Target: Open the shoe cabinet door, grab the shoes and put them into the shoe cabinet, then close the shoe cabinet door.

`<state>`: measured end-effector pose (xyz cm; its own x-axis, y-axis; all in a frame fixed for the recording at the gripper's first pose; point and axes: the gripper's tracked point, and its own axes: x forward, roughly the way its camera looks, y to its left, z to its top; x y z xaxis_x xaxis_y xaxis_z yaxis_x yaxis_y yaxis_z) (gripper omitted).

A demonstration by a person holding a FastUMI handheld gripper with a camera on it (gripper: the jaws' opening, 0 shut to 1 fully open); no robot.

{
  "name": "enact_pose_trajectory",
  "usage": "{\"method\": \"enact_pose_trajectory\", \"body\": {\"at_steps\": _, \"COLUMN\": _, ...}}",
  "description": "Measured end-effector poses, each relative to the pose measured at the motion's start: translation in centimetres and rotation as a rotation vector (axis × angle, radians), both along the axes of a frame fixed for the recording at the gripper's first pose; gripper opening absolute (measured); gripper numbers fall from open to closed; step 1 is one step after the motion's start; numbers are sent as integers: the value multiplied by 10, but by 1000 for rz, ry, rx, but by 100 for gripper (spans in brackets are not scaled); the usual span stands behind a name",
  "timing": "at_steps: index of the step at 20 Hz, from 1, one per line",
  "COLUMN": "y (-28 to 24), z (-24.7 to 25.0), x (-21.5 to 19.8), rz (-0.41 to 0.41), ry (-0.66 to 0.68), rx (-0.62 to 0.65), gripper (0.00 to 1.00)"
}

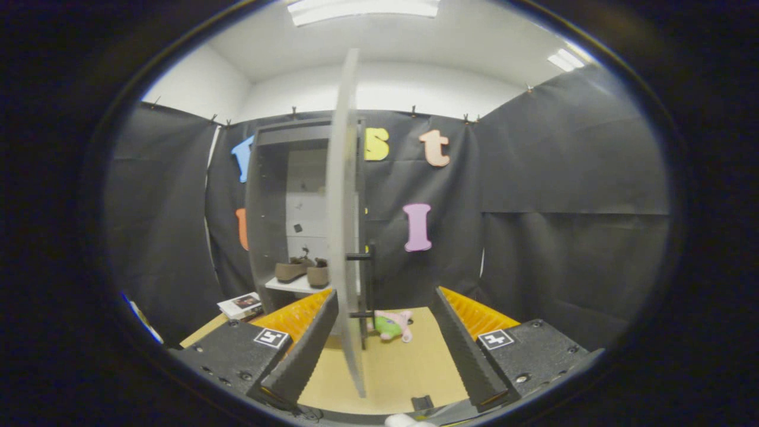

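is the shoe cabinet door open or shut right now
Open: the door swings out edge-on between the open tool's fingers, shoes visible inside.

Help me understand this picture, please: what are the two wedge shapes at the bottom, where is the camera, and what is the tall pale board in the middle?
The camera rides on a hand-held gripper and looks forward along its two fingers; those are the wedges. They stand wide open and hold nothing.

The pale board between and just ahead of them is the shoe cabinet door, swung open and seen nearly edge-on, with its dark handle on the right face. Beyond it, to the left, is the shoe cabinet, with a pair of brown shoes already on a white shelf.

On the tan floor lies a small pink and green plush toy beyond the fingers, and a stack of booklets beside the cabinet.
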<state>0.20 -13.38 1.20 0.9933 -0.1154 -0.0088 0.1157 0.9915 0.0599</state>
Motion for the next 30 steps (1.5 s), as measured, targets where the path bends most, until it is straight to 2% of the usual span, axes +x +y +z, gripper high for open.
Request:
{"method": "enact_pose_trajectory", "body": {"at_steps": 2, "y": -21, "z": -2, "x": 23, "rz": 25, "ry": 20, "rx": 16, "gripper": 100}}
{"method": "enact_pose_trajectory", "body": {"at_steps": 7, "y": -22, "z": -8, "x": 77, "rz": 187, "ry": 54, "rx": -11, "gripper": 100}}
{"method": "enact_pose_trajectory", "body": {"at_steps": 9, "y": -14, "z": -7, "x": 81, "rz": 257, "ry": 56, "rx": -20, "gripper": 100}}
{"method": "enact_pose_trajectory", "body": {"at_steps": 12, "y": -9, "z": -7, "x": 86, "rz": 309, "ry": 73, "rx": -13, "gripper": 98}}
{"method": "enact_pose_trajectory", "body": {"at_steps": 22, "y": 19, "z": -12, "x": 98, "rz": 372, "ry": 86, "rx": -28, "gripper": 95}}
{"method": "enact_pose_trajectory", "body": {"at_steps": 30, "y": 124, "z": -23, "x": 130, "rz": 405, "ry": 94, "rx": -78, "gripper": 95}}
